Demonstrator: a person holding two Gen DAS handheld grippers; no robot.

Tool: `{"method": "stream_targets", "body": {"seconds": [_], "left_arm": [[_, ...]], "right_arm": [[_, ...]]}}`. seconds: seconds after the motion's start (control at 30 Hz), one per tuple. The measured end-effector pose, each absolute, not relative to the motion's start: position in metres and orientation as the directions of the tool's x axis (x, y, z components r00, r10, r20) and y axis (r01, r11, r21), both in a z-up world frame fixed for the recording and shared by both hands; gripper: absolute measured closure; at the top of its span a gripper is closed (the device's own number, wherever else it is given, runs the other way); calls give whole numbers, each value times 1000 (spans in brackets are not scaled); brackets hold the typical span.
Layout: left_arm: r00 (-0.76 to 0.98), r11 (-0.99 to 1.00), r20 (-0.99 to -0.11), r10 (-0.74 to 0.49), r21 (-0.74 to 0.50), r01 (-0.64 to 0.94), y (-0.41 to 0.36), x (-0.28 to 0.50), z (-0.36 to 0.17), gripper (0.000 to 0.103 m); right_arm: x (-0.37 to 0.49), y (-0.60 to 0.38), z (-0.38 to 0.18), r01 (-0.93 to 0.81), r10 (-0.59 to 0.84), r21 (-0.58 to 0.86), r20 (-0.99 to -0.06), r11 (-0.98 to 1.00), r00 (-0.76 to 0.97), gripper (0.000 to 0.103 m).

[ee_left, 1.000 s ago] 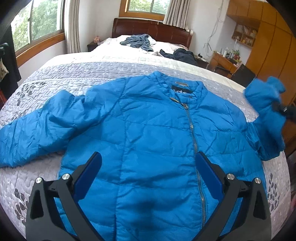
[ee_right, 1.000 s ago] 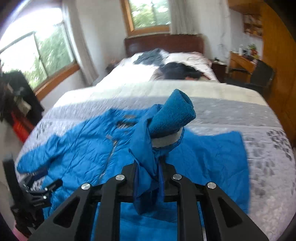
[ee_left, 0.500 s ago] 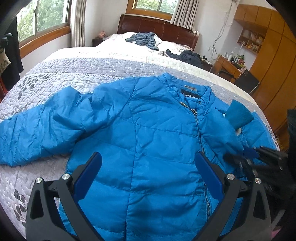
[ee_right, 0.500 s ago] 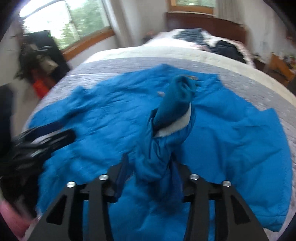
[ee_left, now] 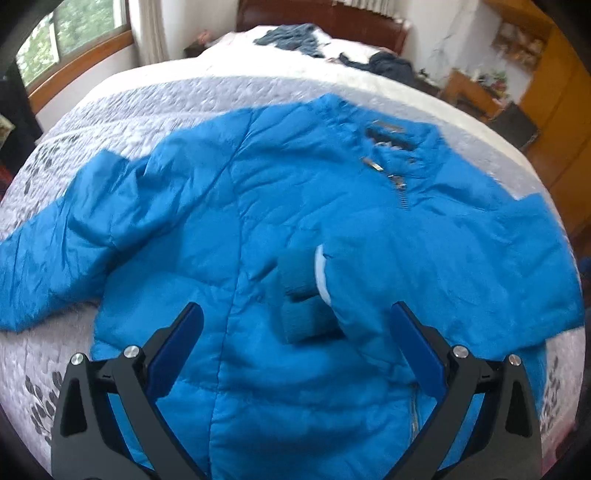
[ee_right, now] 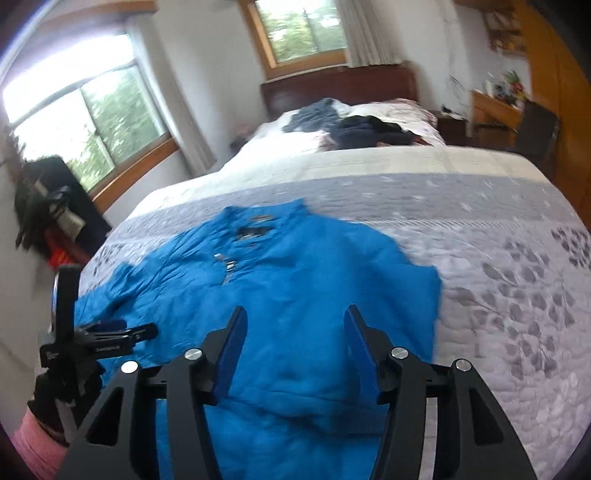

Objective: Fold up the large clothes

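A bright blue puffer jacket [ee_left: 258,229] lies front-up and zipped on the grey quilted bed. Its right sleeve is folded across the chest, with the dark knit cuff [ee_left: 306,291] resting near the middle. The other sleeve [ee_left: 55,251] stretches out flat to the left. My left gripper [ee_left: 295,328] hovers open just above the lower chest, the cuff between its blue pads. The right wrist view shows the jacket [ee_right: 295,266] from the right side. My right gripper [ee_right: 293,328] is open and empty above it. The left gripper [ee_right: 107,332] shows at the left edge there.
The grey patterned quilt [ee_right: 517,258] spreads wide to the right of the jacket. Dark clothes [ee_right: 365,129] lie heaped near the wooden headboard [ee_left: 332,22]. A desk and chair [ee_right: 517,118] stand at the right wall, and black bags [ee_right: 48,199] hang by the window at left.
My right gripper carried the right sleeve over the jacket's chest, let it go and drew back, now open. The left gripper stayed open and edged closer over the jacket.
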State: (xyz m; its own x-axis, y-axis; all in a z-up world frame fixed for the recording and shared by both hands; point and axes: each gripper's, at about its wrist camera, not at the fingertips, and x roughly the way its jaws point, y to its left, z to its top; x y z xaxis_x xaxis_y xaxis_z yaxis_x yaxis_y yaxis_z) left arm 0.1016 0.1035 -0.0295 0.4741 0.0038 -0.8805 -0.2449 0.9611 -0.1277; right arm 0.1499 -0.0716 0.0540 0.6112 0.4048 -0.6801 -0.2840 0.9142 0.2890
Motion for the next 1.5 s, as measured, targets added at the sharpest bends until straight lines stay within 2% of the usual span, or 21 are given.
{"method": "stream_targets", "body": {"seconds": [0.17, 0.23, 0.27, 0.33, 0.37, 0.43, 0.5, 0.67, 0.77, 0.87, 0.97, 1.07, 1.13, 1.27, 1.4, 1.5], "left_arm": [[445, 958, -891, -91, -201, -205, 90, 126, -38, 5], [442, 958, -891, -104, -210, -197, 82, 131, -39, 23], [450, 958, -886, -110, -216, -190, 80, 132, -39, 27], [470, 954, -870, -145, -249, -167, 77, 133, -34, 51], [474, 952, -867, -152, -257, -164, 77, 133, -33, 54], [506, 947, -845, -173, -284, -150, 82, 131, -24, 68], [542, 945, -826, -152, -282, -165, 94, 127, -12, 71], [598, 945, -800, -47, -230, -232, 131, 119, 4, 71], [551, 944, -834, -27, -203, -260, 146, 127, -15, 68], [525, 946, -850, -43, -204, -251, 154, 131, -34, 53], [545, 943, -836, -58, -226, -245, 162, 125, -27, 48], [595, 936, -803, -39, -237, -259, 174, 112, -5, 46], [640, 939, -768, -8, -226, -259, 177, 103, 16, 40], [674, 959, -738, -26, -209, -191, 157, 103, 36, 37], [629, 967, -774, -71, -208, -147, 138, 120, 17, 37], [568, 970, -821, -57, -179, -162, 137, 137, -16, 37]], "right_arm": [[161, -98, 44, -220, 372, 302, -699, 928, 610, 48], [165, -102, 39, -205, 375, 317, -704, 926, 604, 48], [167, -105, 38, -197, 375, 323, -704, 925, 603, 48], [167, -104, 34, -183, 361, 318, -707, 930, 608, 48], [166, -107, 35, -179, 359, 318, -707, 931, 609, 48], [168, -107, 33, -176, 366, 329, -706, 928, 607, 48], [167, -108, 32, -177, 374, 338, -705, 924, 602, 48], [174, -102, 18, -222, 482, 434, -698, 873, 530, 48], [183, -93, -3, -192, 452, 413, -748, 890, 487, 50], [191, -88, -24, -170, 427, 394, -786, 903, 448, 51], [191, -85, -32, -175, 398, 359, -799, 917, 450, 51], [187, -82, -25, -172, 372, 330, -806, 928, 460, 51], [181, -80, -8, -163, 349, 310, -796, 937, 495, 50], [171, -56, 24, -225, 368, 292, -765, 930, 529, 49], [180, -22, 15, -263, 398, 307, -797, 915, 454, 49], [192, -11, -14, -227, 370, 300, -838, 926, 401, 49]]}}
